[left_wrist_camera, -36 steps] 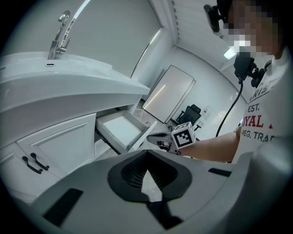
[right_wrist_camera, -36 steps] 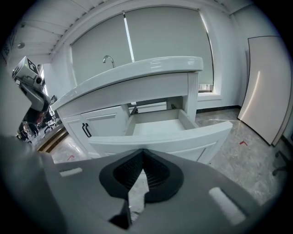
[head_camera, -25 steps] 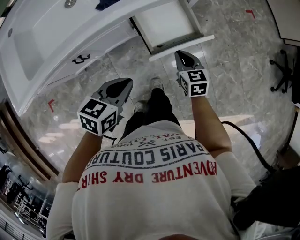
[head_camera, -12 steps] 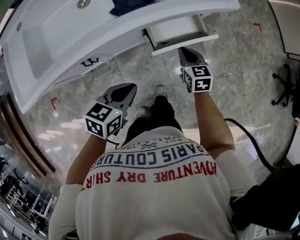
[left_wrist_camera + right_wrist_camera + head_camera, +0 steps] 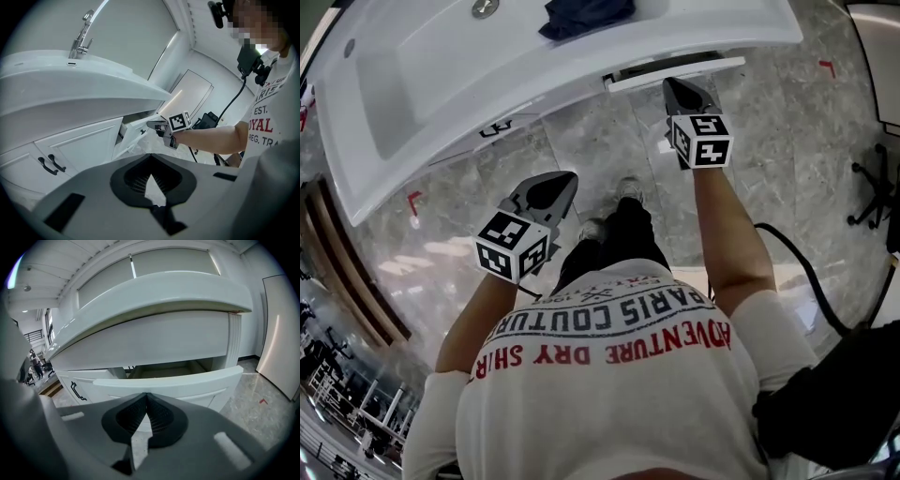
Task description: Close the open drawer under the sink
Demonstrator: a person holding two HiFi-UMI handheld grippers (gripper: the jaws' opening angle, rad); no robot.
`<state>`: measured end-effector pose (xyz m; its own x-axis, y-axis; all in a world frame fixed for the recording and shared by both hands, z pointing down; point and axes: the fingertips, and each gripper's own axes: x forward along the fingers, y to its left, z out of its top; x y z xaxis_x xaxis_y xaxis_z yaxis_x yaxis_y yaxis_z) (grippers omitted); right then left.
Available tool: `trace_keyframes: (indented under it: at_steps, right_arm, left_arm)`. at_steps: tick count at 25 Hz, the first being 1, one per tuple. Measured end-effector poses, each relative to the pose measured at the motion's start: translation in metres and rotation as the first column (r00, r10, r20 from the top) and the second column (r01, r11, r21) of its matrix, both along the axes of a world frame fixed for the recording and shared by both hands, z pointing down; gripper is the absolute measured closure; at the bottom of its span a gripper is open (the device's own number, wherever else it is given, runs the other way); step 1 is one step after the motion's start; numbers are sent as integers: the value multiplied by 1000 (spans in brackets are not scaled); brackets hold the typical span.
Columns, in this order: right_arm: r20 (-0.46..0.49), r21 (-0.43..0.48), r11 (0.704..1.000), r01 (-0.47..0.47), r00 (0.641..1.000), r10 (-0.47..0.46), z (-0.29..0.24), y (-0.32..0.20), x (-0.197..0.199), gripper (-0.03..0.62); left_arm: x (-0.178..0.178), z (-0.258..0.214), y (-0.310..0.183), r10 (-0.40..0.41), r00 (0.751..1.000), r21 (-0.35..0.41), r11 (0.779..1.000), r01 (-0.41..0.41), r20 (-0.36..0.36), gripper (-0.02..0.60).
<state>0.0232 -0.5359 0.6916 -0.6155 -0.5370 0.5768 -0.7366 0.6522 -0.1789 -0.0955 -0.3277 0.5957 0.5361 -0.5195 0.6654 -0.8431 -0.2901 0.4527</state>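
Looking down past the white T-shirt [image 5: 609, 375] at frame bottom: left gripper [image 5: 555, 185] hangs lower left of centre, jaws together, nothing btwn them, over bare floor. Floor [image 5: 609, 141] is glossy grey marble-look tile, w/ red tape marks [image 5: 414, 199] at left and upper right. A black cable [image 5: 806, 291] runs down the right side. Shoes [image 5: 628, 187] sit mid-frame, toes toward the vanity. Right gripper [image 5: 680, 92] reaches further up, jaws also pressed together and empty, tip right at the drawer [image 5: 675, 72] front; whether it touches, can't tell. The drawer sits under the counter's right end, at top centre-right, not fully in: the right gripper view shows a strip of its inside above the curved white front. Next left, a cabinet door w/ black handles [image 5: 51, 164]. Above, the long white sink counter [image 5: 422, 75], a dark cloth [image 5: 586, 14] at its back edge, chrome faucet [image 5: 82, 40] beyond. White walls behind.
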Motion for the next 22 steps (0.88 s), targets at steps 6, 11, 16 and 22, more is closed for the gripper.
trace_keyframes:
  at_steps: [6, 11, 16, 22]
  right_arm:
    - [-6, 14, 1000, 9, 1000, -9, 1, -13, -12, 592]
    - [11, 14, 1000, -12, 1000, 12, 1, -25, -20, 592]
    - [5, 19, 1000, -18, 1000, 18, 0, -36, -25, 592]
    - [-15, 16, 1000, -3, 1000, 3, 1, -37, -27, 591]
  left_arm:
    - [-7, 1, 0, -17, 1000, 6, 1000, 17, 0, 580]
    - [-21, 3, 4, -47, 999, 10, 999, 47, 17, 580]
    - [-31, 1, 7, -72, 997, 9, 997, 71, 28, 580]
    - [-36, 0, 11, -84, 996, 12, 996, 83, 34, 580]
